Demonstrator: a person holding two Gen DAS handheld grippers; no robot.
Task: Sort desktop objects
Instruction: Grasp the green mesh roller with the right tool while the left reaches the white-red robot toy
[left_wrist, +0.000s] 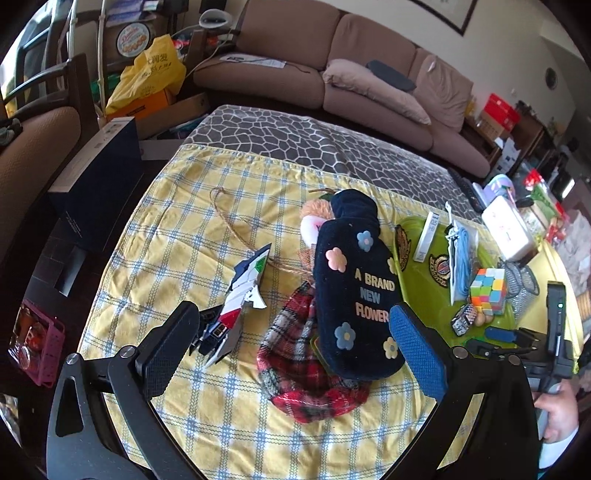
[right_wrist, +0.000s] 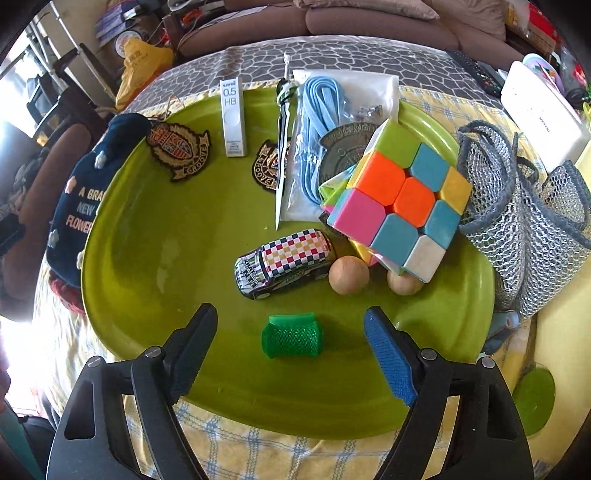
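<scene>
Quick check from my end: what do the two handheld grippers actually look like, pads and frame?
Both match: black angular frames with silver pivot screws. Left gripper and right gripper each carry one black textured pad and one blue textured pad. The hand holding the right unit wears a white cuff.

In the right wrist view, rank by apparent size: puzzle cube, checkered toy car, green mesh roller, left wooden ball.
1. Puzzle cube
2. Checkered toy car
3. Green mesh roller, though it lies nearest the camera, so its rank is unsure
4. Left wooden ball
</scene>
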